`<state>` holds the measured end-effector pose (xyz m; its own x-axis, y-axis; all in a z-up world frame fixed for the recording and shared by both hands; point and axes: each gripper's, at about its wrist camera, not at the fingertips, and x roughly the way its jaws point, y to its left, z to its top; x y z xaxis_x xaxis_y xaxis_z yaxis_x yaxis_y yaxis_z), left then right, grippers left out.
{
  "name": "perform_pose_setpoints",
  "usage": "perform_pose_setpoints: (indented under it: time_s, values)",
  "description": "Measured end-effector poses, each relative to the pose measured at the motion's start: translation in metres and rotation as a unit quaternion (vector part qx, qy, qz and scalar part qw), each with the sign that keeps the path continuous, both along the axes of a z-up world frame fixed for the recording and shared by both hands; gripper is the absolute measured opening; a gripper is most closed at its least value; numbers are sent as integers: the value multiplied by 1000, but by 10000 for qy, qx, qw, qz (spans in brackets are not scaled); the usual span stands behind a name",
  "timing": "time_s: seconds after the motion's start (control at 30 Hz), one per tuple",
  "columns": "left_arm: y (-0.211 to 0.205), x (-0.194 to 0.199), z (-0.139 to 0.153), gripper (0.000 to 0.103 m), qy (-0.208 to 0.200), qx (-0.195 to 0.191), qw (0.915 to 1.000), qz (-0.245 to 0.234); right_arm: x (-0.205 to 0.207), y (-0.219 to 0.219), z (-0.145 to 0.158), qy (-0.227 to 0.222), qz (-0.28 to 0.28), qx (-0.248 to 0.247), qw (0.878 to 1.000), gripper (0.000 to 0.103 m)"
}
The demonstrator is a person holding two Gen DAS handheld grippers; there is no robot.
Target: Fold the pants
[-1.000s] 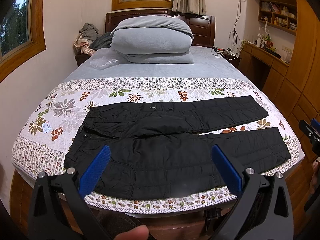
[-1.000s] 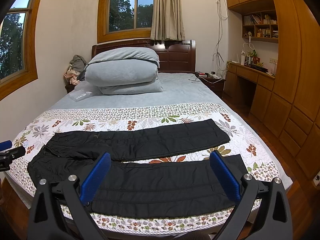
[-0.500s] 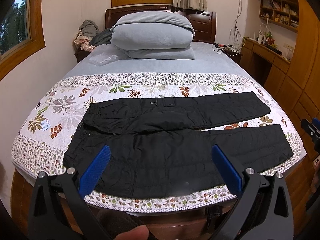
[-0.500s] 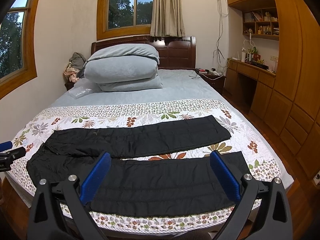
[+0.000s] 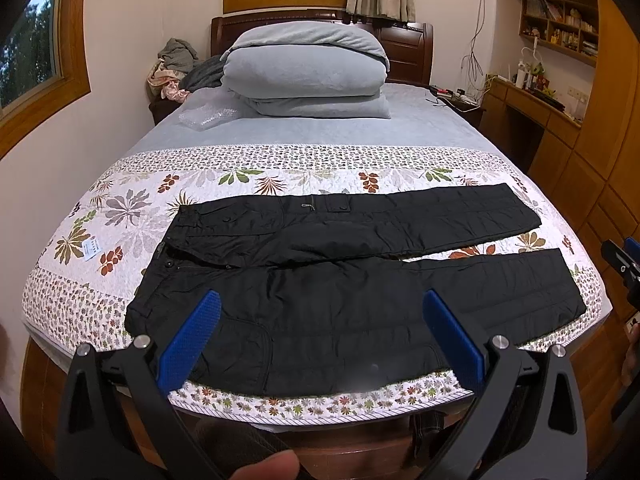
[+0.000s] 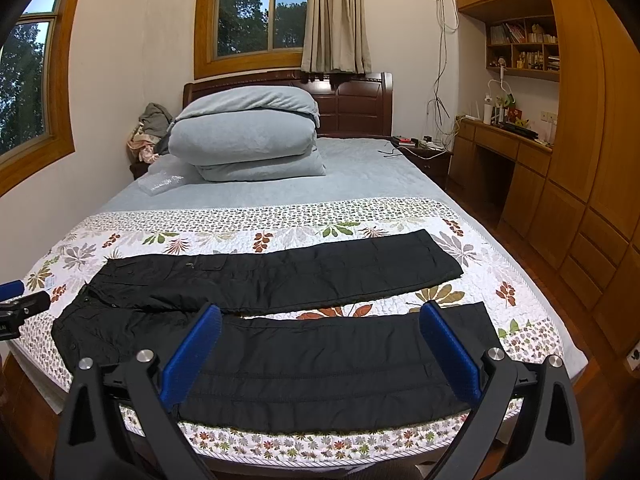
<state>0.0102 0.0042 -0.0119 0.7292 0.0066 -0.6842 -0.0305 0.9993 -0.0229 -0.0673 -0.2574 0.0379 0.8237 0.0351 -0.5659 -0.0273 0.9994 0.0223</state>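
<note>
Black quilted pants [image 5: 340, 272] lie flat across the foot of the bed, waist to the left, both legs stretched to the right with a narrow gap between them. In the right wrist view the same pants [image 6: 304, 320] fill the near part of the quilt. My left gripper [image 5: 320, 304] hangs open above the near hip and thigh, short of the bed's front edge. Over the near leg, my right gripper [image 6: 320, 318] is open too. Nothing is between either pair of blue pads.
A floral quilt [image 5: 120, 216] covers the bed's lower half. Folded grey bedding [image 5: 304, 68] is stacked by the headboard, with a plastic bag [image 5: 208, 116] beside it. A wooden desk and cabinets [image 6: 560, 184] line the right wall. A white wall [image 5: 48, 168] borders the left.
Both cameras have tilted slightly, so the pants sit a little lower in each view. The pants have not moved and both grippers stay open.
</note>
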Motion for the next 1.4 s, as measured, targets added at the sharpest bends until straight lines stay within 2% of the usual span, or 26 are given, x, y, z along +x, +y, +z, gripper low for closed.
perform_pose_setpoints:
  time_s: [0.23,0.43,0.57,0.7,0.83,0.93,1.03,1.17,1.33,1.4]
  values:
    - [1,0,-1,101,32,-3,10000,23,0,-1,-1,12,17,29,10000,100]
    - [12,13,-12,101,173,-155,9997,-57,11,-15,0,-13,111,5,9999,100]
    - [35,37,-24,101,409,-278,9987,-89,34,-35,3,16,217,187,9996,100]
    - [57,68,-34,101,610,47,9980,139,77,-61,5,182,170,331,9991,100]
    - [81,100,-49,101,851,39,9957,355,138,-91,-6,764,273,398,9959,100]
    - [101,134,-66,101,1132,-84,9923,492,194,-114,-28,1454,311,460,9878,100]
    - [123,168,-89,101,1467,-442,9873,427,247,-135,-55,1922,188,294,9807,100]
    - [153,215,-127,101,2069,-735,9747,427,308,-161,-92,2480,305,361,9676,100]
    - [188,263,-164,101,2674,-739,9588,609,386,-204,-142,3178,224,627,9458,100]
    - [208,281,-174,101,2857,-983,9510,652,413,-219,-161,3436,180,656,9366,100]
